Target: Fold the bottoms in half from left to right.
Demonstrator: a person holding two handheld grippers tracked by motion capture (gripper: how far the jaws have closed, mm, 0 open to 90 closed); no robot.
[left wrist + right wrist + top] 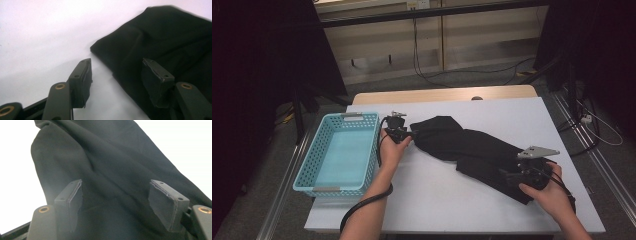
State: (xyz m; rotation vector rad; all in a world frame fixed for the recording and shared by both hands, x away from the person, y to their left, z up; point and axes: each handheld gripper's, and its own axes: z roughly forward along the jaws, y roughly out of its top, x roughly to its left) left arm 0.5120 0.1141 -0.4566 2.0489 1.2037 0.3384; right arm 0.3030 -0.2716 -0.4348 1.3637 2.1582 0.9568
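Black, soft cloth garment [472, 150], folded and creased, spread on the white rectangular table [512, 112], running slantwise from near the middle of the table toward its near right corner. Left gripper [408, 134], held in the person's left hand [392, 147], at the garment's left end, just beside the light-blue perforated plastic basket [324, 162] at the table's left edge. In the left gripper view, jaws parted at a moderate width, astride the cloth's edge: left pad [81, 77] over bare white table, right pad [156, 77] over black cloth, edge of the garment [155, 42] between them, no pressing visible. Right gripper [512, 175], with grey three-cornered plate [538, 150] on top, held in the person's right hand [552, 192], at the garment's right end near the table's near right corner. In the right gripper view, jaws standing apart over the black cloth [110, 165], both pads [168, 202] clear of it, nothing clamped. Black cable [362, 205] looping from the left gripper past the left forearm at the table's near edge.
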